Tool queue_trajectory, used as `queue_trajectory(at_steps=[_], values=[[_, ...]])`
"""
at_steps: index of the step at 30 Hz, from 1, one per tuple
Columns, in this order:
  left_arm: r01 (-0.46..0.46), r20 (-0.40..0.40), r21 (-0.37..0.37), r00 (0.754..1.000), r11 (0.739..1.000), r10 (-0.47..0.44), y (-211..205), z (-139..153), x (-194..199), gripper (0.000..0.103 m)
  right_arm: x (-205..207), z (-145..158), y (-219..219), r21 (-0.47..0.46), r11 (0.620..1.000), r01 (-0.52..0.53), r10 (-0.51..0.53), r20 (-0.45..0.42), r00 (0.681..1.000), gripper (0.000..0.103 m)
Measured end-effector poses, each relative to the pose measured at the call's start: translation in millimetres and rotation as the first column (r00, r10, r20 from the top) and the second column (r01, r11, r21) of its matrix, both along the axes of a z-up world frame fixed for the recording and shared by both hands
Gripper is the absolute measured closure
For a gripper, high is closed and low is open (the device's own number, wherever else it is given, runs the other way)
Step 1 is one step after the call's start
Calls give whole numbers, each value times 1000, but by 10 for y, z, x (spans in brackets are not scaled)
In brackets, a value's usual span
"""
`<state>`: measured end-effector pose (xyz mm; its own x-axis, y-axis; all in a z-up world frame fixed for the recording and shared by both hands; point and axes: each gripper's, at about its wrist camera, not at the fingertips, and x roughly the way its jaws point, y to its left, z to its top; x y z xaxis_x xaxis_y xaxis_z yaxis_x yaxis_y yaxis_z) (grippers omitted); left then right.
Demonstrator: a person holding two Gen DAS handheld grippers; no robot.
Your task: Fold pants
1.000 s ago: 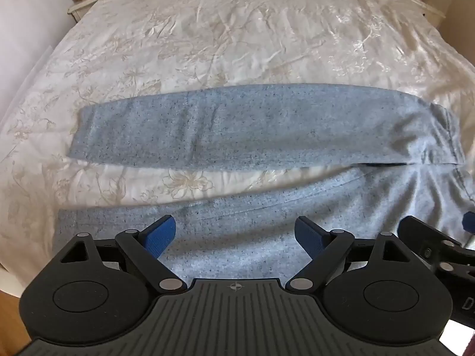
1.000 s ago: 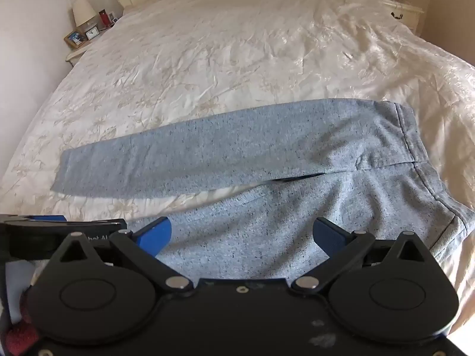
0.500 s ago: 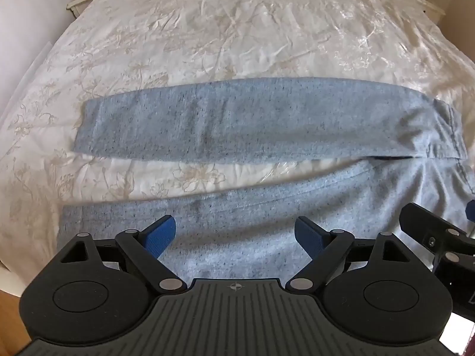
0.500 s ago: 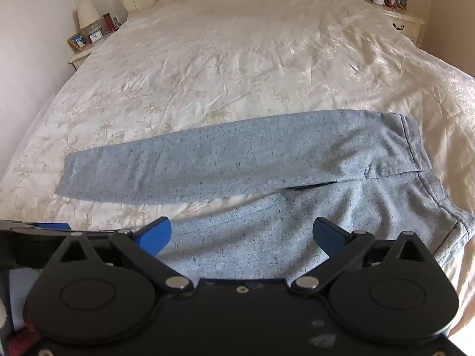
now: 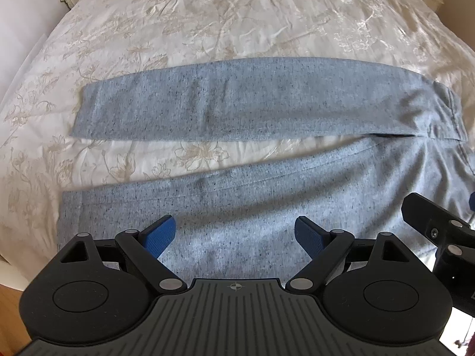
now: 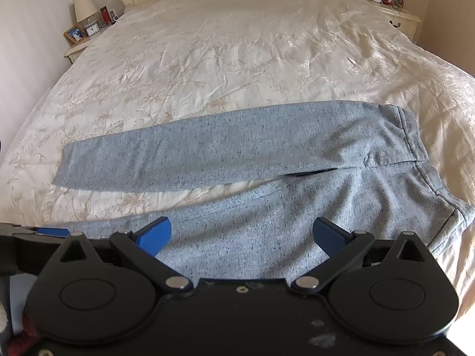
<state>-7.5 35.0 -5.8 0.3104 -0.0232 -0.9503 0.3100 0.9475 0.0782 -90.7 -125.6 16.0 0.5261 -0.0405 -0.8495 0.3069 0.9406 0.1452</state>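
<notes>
Pants lie flat across the bed near its foot edge — legs spread apart, waistband toward the right side. Left tool and right tool both hang released over the nearer leg — nothing grasped.

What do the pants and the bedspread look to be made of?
Pants: soft knit, likely cotton jersey; matte, grey-blue with dark flecks, limp folds. Bedspread: woven fabric, possibly satin or polyester; cream, floral pattern, shiny creases catching light.
</notes>
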Motion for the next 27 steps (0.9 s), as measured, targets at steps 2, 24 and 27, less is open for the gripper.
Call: queue_trajectory(at_steps=[2,24,27], values=[[2,3,3,1000,1000,-2,-1,6,-11,16,-13,3,-2,-3,1000,-2,2,0,1000,0],[-2,-25,16,1000,1000,3,34,-68,10,16,-45,-47,62,1,1000,2,-2,-11,1000,0],[-7,-30,20,1000,1000,8,49,-87,17,16,-30,-68,64,5,1000,2,-2,-19,1000,0]])
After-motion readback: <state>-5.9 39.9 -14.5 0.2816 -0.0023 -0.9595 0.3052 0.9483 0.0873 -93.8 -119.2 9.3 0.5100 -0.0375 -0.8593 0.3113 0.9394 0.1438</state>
